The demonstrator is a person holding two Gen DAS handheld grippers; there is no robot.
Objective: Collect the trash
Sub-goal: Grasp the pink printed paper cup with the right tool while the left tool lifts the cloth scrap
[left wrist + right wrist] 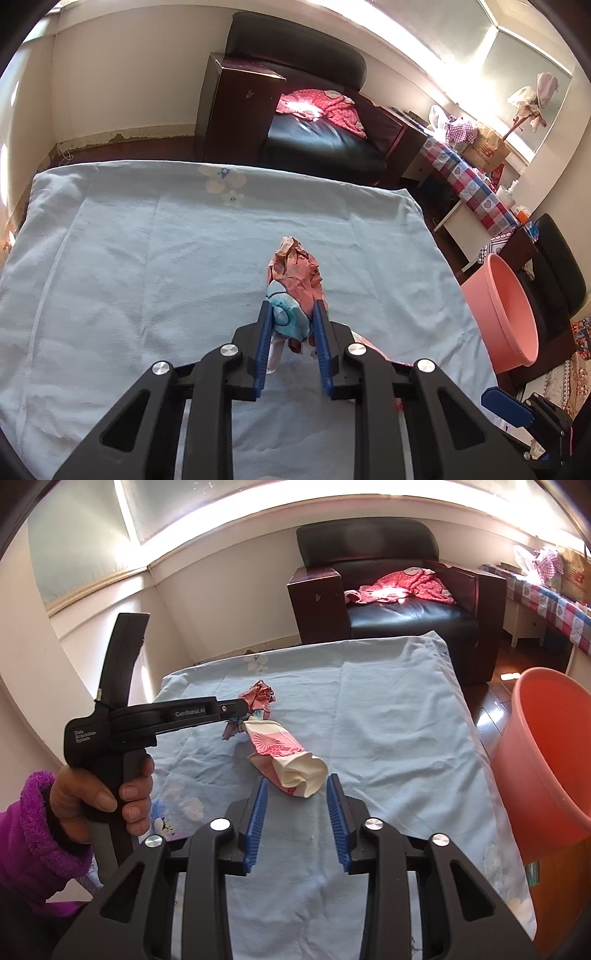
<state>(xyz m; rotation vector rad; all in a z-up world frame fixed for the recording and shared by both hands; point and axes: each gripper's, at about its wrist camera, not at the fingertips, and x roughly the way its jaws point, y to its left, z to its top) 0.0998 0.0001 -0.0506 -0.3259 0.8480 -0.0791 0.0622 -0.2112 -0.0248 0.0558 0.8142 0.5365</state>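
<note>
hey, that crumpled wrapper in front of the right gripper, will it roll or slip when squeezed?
The crumpled wrapper looks light and floppy, so it will probably squash rather than roll. Its glossy skin might slip; the blue cloth beneath should grip it.

A: How does the left gripper (292,308) stand?

B: Angled downward, its 2 blue pads (264,339) pinched onto a crumpled wrapper (295,275).

A: Who holds it?

B: A left hand (99,794) in a purple fleece sleeve (33,849), fingers curled around the grip.

A: And the right gripper (295,786)?

B: Tilted down, its pads parted, pressing on nothing.
</note>
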